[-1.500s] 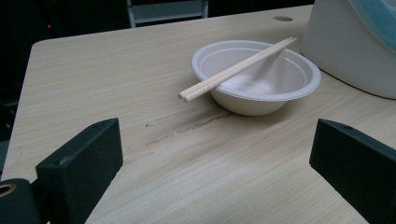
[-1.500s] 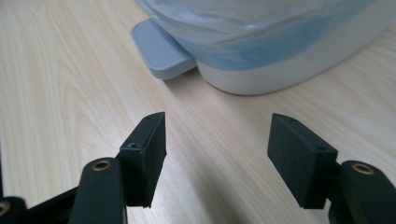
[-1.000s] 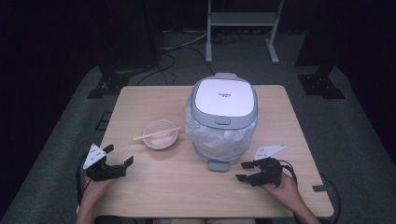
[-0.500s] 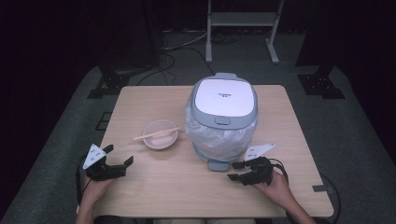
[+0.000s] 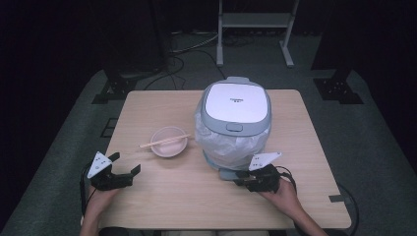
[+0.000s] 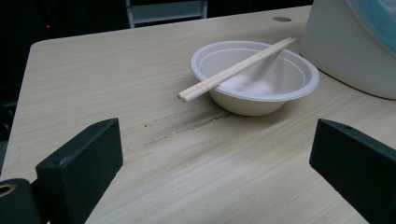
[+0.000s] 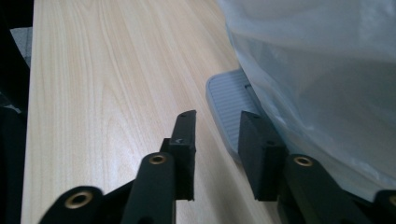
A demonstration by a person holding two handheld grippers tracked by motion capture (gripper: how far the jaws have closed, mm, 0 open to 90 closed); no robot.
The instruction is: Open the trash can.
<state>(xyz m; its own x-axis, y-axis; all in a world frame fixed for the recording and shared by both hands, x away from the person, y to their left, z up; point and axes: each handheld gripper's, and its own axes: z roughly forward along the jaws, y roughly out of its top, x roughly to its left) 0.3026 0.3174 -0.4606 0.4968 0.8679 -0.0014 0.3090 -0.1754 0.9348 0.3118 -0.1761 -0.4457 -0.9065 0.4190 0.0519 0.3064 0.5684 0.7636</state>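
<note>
Progress looks early: the rice cooker (image 5: 236, 120), wrapped in a clear plastic bag (image 5: 228, 147), stands right of centre in the high view with its lid down, and nothing has been lifted or opened. The right gripper (image 5: 244, 178) sits at the lower middle of that frame, just in front of the cooker's grey tab (image 5: 227, 173), which juts out low at the cooker's front. Its fingers have just been closing and now stand part-way together, yet nothing lies between them; the tab is beside them, not gripped. Taking hold of that tab, or whatever comes after, is still to do. The left gripper (image 5: 123, 167) rests at the lower left with fingers spread wide and empty, well apart from the cooker.

The right gripper view shows the ribbed tab (image 7: 229, 105) lying just right of the gap. The left gripper view shows the white bowl (image 6: 254, 77) with chopsticks (image 6: 236, 70) laid across its rim on the tabletop (image 6: 140, 84).
</note>
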